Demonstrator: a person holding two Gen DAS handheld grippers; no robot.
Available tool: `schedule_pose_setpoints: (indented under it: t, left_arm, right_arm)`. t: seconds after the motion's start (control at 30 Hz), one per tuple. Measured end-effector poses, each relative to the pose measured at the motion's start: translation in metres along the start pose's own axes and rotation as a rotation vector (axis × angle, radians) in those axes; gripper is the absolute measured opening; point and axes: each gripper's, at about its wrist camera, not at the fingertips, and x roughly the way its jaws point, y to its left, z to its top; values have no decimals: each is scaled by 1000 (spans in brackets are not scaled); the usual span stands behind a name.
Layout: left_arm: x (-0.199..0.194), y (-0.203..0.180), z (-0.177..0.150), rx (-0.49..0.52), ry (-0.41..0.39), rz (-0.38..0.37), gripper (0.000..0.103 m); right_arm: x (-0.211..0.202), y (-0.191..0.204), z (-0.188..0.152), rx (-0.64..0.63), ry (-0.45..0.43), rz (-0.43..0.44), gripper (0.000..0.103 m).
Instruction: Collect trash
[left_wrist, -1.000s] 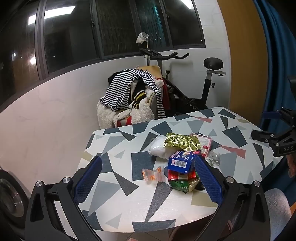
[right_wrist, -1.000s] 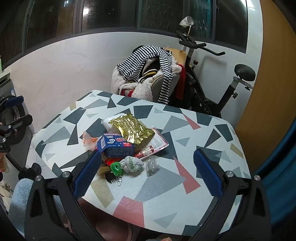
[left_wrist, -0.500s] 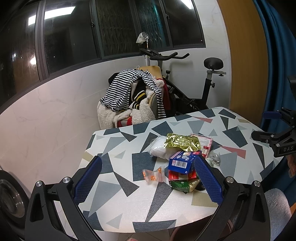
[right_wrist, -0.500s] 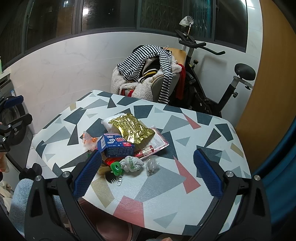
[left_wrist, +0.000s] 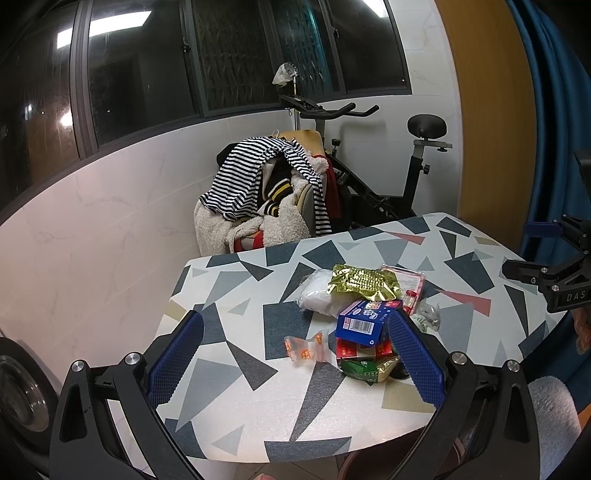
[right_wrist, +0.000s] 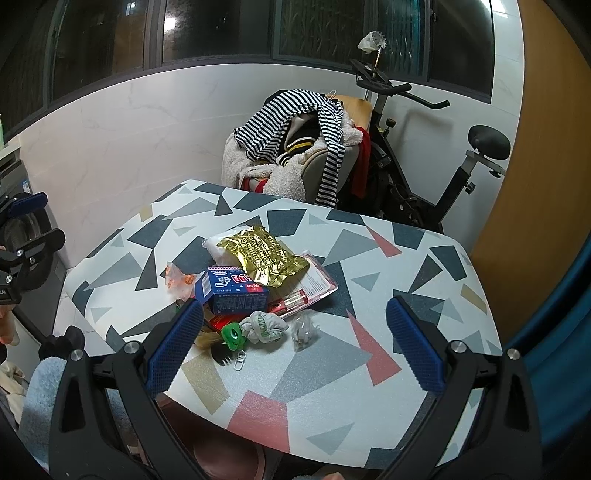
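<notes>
Left claw (left_wrist: 295, 350) spread wide, empty, above near tabletop (left_wrist: 229, 280) edge. Right claw (right_wrist: 295, 332) likewise released, empty. Trash heap mid-tabletop: blue box (right_wrist: 234, 291) atop red packets, gold foil wrapper (right_wrist: 267, 258) behind, orange candy wrapper (left_wrist: 304, 347) beside.

On the table (right_wrist: 406, 376), centre of frame: 1 blue box (right_wrist: 232, 291), 1 gold foil pkt (right_wrist: 266, 258), 1 white bag (right_wrist: 218, 245), 1 orange-print wrapper (right_wrist: 177, 278), 1 green clip (right_wrist: 232, 334), 1 crumpled wrapper w/ green print (right_wrist: 267, 326). Upper right: 1 exercise bike (right_wrist: 436, 155).
</notes>
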Motion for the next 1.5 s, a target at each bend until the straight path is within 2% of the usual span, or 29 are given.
schedule_pose_setpoints:
  t: [0.87, 1.07, 1.2, 1.37, 1.43, 1.5]
  left_arm:
    - [4, 1, -5, -16, 9, -2, 98]
    - [6, 0, -6, -7, 0, -3, 98]
    - [11, -6, -11, 32, -8, -32, 98]
    - [24, -12, -22, 75, 28, -95, 98]
    - [27, -15, -28, 92, 33, -114, 98]
    - [27, -18, -33, 108, 19, -113, 98]
  right_arm:
    - [5, 9, -7, 9, 7, 3, 97]
    - [4, 4, -12, 24, -19, 15, 97]
    - [6, 6, -15, 24, -29, 26, 97]
    - [12, 7, -21, 11, -34, 8, 97]
    - [18, 12, -27, -25, -22, -33, 97]
    - [25, 13, -34, -26, 6, -16, 97]
